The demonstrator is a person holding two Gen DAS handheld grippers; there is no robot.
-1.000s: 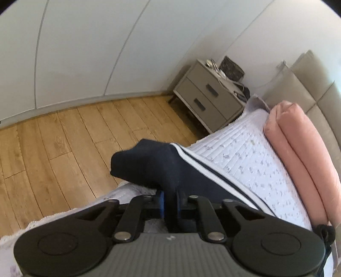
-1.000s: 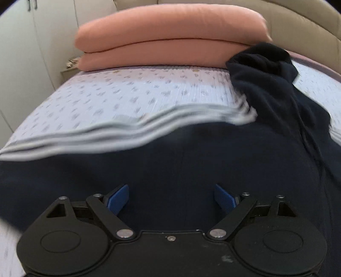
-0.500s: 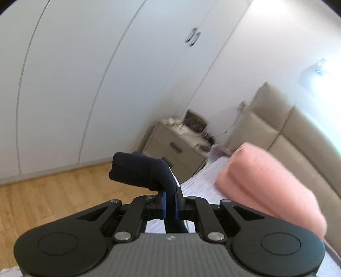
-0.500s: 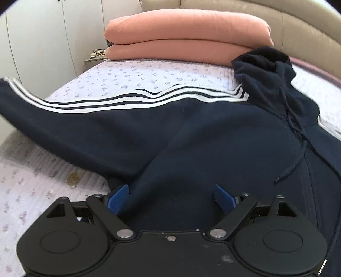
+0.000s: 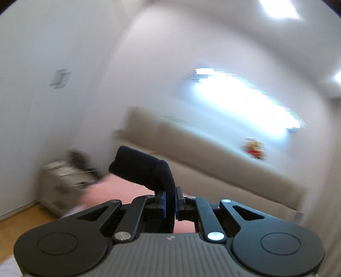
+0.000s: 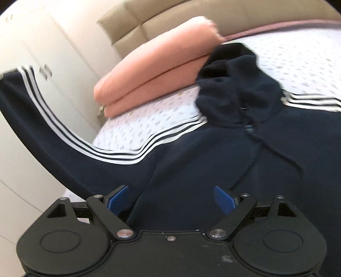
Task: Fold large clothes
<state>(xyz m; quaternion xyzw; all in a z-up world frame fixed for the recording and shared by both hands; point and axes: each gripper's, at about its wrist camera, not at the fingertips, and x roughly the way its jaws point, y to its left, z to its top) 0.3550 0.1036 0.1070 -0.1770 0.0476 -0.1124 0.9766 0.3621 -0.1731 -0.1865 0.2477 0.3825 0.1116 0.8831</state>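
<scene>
A navy hoodie (image 6: 223,153) with white sleeve stripes lies chest-up on the patterned bed sheet (image 6: 149,119), its hood (image 6: 236,85) toward the headboard. One striped sleeve (image 6: 42,119) is lifted off the bed to the upper left. In the left wrist view my left gripper (image 5: 169,201) is shut on that sleeve's dark cuff (image 5: 140,168), held high and level. My right gripper (image 6: 171,199) stands open just above the hoodie's body, its blue pads (image 6: 223,199) wide apart with cloth below them.
A folded pink blanket (image 6: 153,72) lies at the head of the bed against the beige headboard (image 6: 170,19). White wardrobe doors (image 6: 46,70) stand to the left. A bedside cabinet (image 5: 64,183) shows blurred in the left wrist view.
My left gripper has risen and swung with the cuff, lifting the sleeve off the bed. My right gripper has shifted and rolled over the hoodie, staying open.
</scene>
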